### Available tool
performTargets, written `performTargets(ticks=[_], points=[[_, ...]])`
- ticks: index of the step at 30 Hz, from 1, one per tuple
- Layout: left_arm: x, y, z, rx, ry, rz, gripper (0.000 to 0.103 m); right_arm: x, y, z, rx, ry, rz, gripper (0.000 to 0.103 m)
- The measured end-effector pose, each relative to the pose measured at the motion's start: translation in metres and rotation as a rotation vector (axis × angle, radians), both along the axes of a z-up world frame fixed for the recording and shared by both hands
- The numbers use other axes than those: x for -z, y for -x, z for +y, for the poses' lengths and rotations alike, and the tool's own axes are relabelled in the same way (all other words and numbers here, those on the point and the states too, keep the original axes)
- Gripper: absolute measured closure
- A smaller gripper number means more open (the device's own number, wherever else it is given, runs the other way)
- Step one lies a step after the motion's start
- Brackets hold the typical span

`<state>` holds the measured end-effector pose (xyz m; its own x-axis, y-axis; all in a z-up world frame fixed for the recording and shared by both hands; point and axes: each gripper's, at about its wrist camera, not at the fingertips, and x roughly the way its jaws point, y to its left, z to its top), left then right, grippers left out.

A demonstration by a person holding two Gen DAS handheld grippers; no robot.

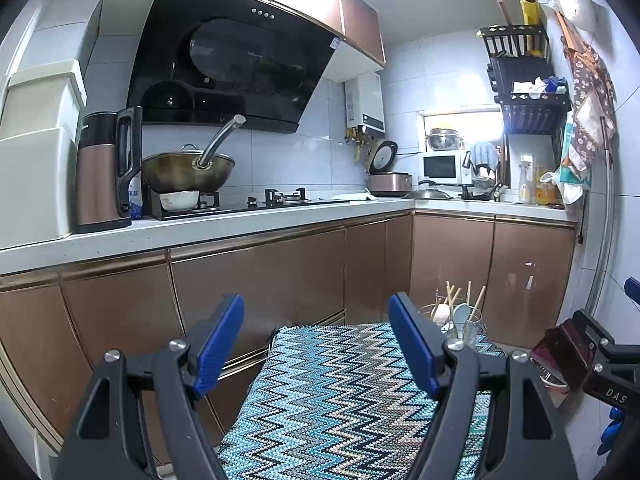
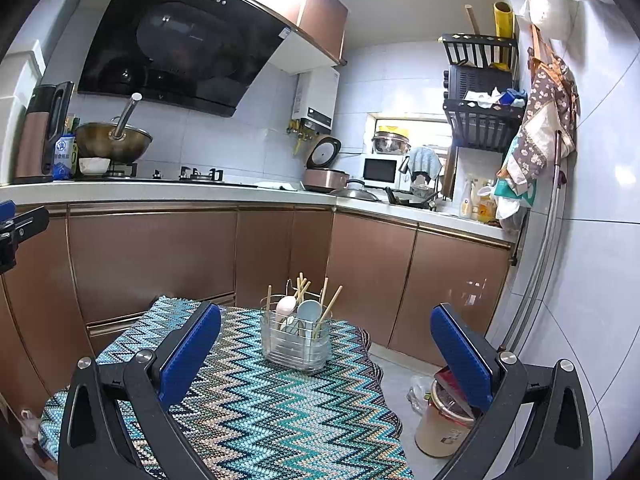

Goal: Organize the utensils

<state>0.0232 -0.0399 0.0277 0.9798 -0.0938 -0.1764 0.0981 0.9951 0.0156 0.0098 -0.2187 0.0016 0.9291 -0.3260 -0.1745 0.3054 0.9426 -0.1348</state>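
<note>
Both jaws stand wide with nothing between them — your left gripper [image 1: 316,340] and your right gripper [image 2: 326,350] hang over the near part of the surface. Your caddy [image 2: 295,340], a clear holder, stands upright on the zigzag cloth [image 2: 256,408] toward the far edge, ahead of the right gripper and apart from its pads. Inside it you have a white spoon [image 2: 285,306], a pale blue spoon [image 2: 309,314] and wooden chopsticks [image 2: 329,309], all leaning upward. From the left wrist, the caddy [image 1: 464,326] shows past the right-hand pad, partly hidden. Right of the cloth, on the floor, sits a bin [image 2: 442,424]. Beyond run brown cabinets [image 2: 152,256] — a wok [image 2: 114,142] on the stove above.
</note>
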Motion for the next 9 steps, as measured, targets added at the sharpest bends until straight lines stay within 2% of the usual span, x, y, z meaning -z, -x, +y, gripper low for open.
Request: performTargets(ticks=[9], points=[[0.0005,-0.0027,0.0043,0.002,0.01,0.012,0.03,0.0004,0.0002,-0.0014,0.002,0.0,0.0,0.0]])
